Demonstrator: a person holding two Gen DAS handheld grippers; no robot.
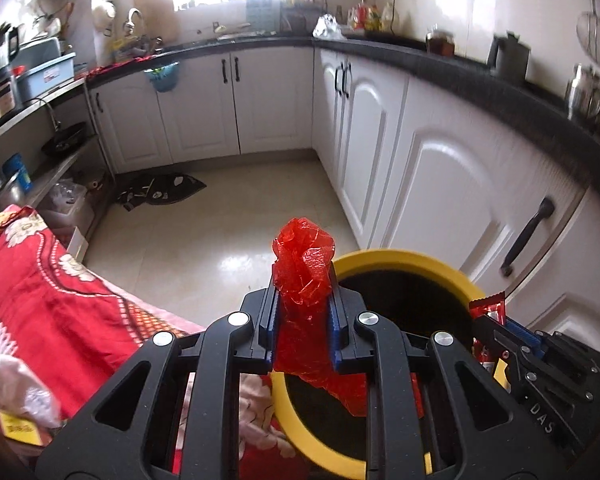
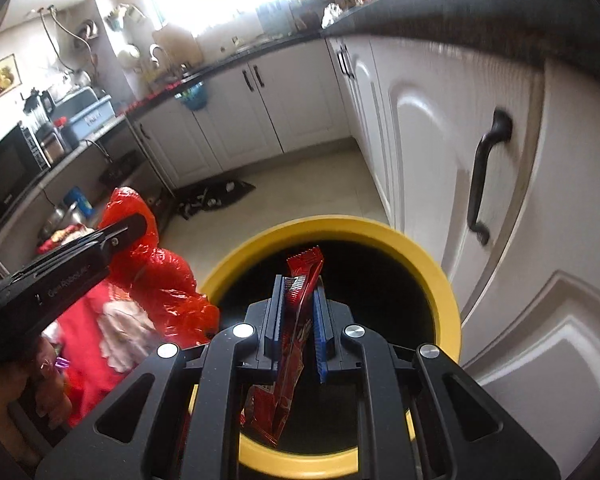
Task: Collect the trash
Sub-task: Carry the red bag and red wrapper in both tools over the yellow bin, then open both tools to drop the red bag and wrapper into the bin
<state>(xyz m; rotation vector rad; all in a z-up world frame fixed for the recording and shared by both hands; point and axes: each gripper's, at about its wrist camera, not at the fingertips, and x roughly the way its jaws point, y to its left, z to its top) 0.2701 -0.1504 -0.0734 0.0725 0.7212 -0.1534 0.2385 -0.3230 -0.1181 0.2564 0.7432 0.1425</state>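
My left gripper [image 1: 303, 300] is shut on a crumpled red plastic bag [image 1: 304, 264], which sticks up past the fingertips and hangs down below them. It hovers at the left rim of a yellow-rimmed bin [image 1: 404, 260] with a dark inside. My right gripper [image 2: 298, 304] is shut on a red snack wrapper [image 2: 300, 292] directly over the bin's [image 2: 328, 226] opening. In the right wrist view the left gripper [image 2: 116, 236] and its red plastic bag [image 2: 164, 276] sit left of the bin. In the left wrist view the right gripper [image 1: 504, 332] and the snack wrapper [image 1: 488, 308] appear at the bin's right.
White cabinet doors [image 2: 480, 184] with black handles stand close on the right of the bin. A red floral cloth [image 1: 40, 280] covers a surface on the left. A dark mat [image 1: 160, 192] lies on the tiled floor beyond. A hand [image 2: 16, 388] holds the left gripper.
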